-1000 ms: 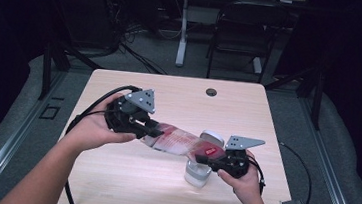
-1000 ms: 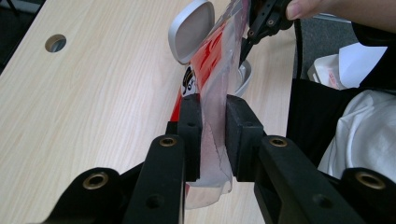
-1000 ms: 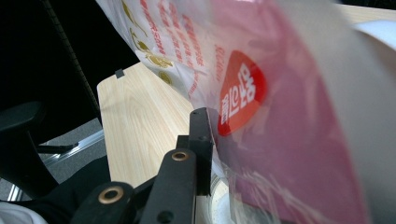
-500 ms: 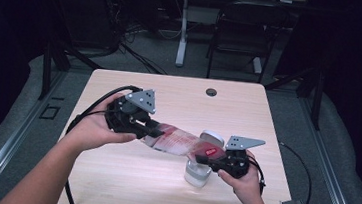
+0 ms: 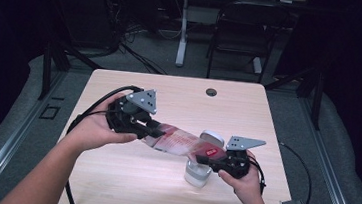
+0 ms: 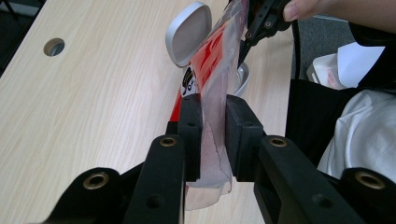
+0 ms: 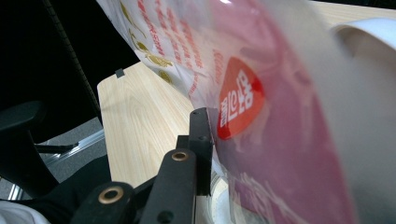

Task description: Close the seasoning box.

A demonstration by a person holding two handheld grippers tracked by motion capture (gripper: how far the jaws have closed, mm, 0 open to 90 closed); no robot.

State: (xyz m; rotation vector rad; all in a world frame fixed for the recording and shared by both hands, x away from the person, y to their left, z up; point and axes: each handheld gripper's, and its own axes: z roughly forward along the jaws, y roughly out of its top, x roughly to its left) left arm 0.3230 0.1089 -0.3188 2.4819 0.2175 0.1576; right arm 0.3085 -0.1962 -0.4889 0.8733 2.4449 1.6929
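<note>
Nothing has shifted: your left gripper (image 6: 212, 135) still pinches the bag (image 5: 180, 141); the right (image 5: 212, 158), at four o'clock, probably pinches it too, over the container (image 5: 197, 174).

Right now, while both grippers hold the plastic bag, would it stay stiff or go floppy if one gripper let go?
Probably floppy: the plastic bag is thin clear film, creased between the left gripper pads. It looks light, sagging little between the left gripper and the right gripper. Its glossy film may be slippery.
</note>
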